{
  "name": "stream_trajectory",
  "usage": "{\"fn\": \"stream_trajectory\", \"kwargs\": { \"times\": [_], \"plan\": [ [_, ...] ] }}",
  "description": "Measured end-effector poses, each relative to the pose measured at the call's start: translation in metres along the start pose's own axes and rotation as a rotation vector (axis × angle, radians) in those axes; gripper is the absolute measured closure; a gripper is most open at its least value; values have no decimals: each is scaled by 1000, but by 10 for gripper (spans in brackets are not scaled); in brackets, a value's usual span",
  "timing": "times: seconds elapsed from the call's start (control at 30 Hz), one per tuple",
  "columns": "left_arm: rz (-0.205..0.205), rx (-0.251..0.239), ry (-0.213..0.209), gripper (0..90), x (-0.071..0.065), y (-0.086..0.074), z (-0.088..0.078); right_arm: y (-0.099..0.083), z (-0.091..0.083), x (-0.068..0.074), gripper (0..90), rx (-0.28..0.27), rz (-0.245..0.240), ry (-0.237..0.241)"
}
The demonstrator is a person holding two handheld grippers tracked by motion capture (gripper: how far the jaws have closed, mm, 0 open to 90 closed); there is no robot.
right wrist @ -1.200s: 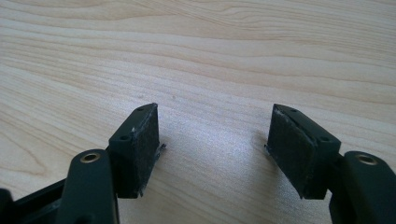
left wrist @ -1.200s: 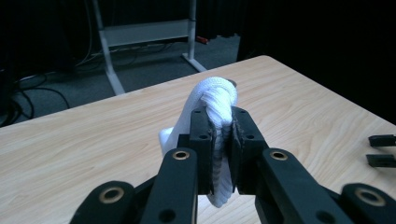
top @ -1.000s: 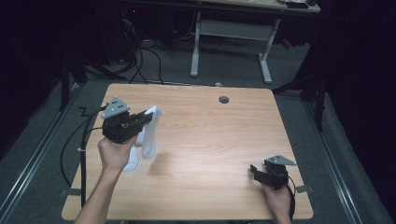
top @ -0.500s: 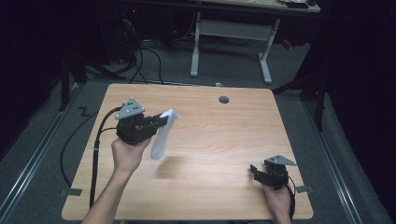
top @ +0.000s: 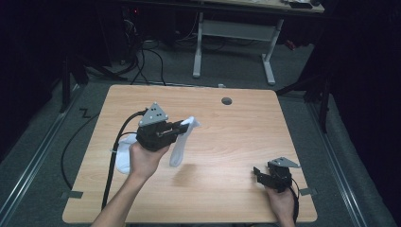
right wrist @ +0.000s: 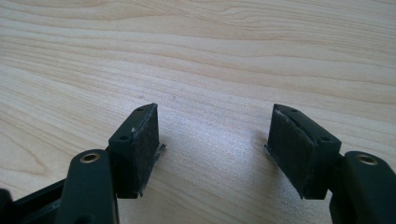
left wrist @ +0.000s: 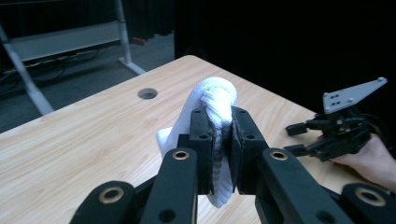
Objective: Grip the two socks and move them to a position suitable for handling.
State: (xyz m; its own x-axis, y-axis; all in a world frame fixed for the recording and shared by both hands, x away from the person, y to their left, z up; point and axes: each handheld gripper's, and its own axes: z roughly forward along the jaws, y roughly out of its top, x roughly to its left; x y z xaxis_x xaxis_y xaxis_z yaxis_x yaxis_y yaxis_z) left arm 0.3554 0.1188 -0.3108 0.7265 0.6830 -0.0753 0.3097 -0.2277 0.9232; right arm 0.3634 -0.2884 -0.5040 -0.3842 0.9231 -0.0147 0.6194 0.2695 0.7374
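A wooden table (top: 227,189) with a pale grain takes up the middle of the high view, standing on grey carpet in a dark room; a small round hole (top: 226,100) is cut into the top near its far edge. Beyond the table stands a white metal desk frame (top: 234,33), with cables trailing on the floor beside it. A person's forearms come in from the near edge. The left gripper (top: 182,126), held above the left half of the table, has its jaws closed tight on a white sock (top: 179,149). The sock hangs down from the jaws clear of the tabletop, with a bunched fold poking out past the tips; in the left gripper view the sock (left wrist: 215,100) is squeezed between the two black pads (left wrist: 201,140). Another white piece of cloth (top: 124,156) lies on the table behind the left hand, partly hidden by it. The right gripper (top: 257,174) rests low near the right front corner, well apart from the sock. In the right gripper view its jaws stand wide open over bare wood, with nothing between the pads (right wrist: 148,140).
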Motion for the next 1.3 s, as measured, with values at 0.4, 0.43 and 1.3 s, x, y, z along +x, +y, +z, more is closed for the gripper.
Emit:
{"fn": "stream_trajectory", "kwargs": {
  "times": [0.4, 0.43, 1.3],
  "plan": [
    [24, -18, -82, 812, -25, 8, 10, 0, 0, 0, 340, 0, 0, 0],
    [24, -20, -89, 812, -27, 8, 10, 0, 0, 0, 340, -1, -1, 0],
    [-16, -4, -183, 809, -40, -17, 45, 0, 0, 0, 340, 0, 0, -1]
  ]
}}
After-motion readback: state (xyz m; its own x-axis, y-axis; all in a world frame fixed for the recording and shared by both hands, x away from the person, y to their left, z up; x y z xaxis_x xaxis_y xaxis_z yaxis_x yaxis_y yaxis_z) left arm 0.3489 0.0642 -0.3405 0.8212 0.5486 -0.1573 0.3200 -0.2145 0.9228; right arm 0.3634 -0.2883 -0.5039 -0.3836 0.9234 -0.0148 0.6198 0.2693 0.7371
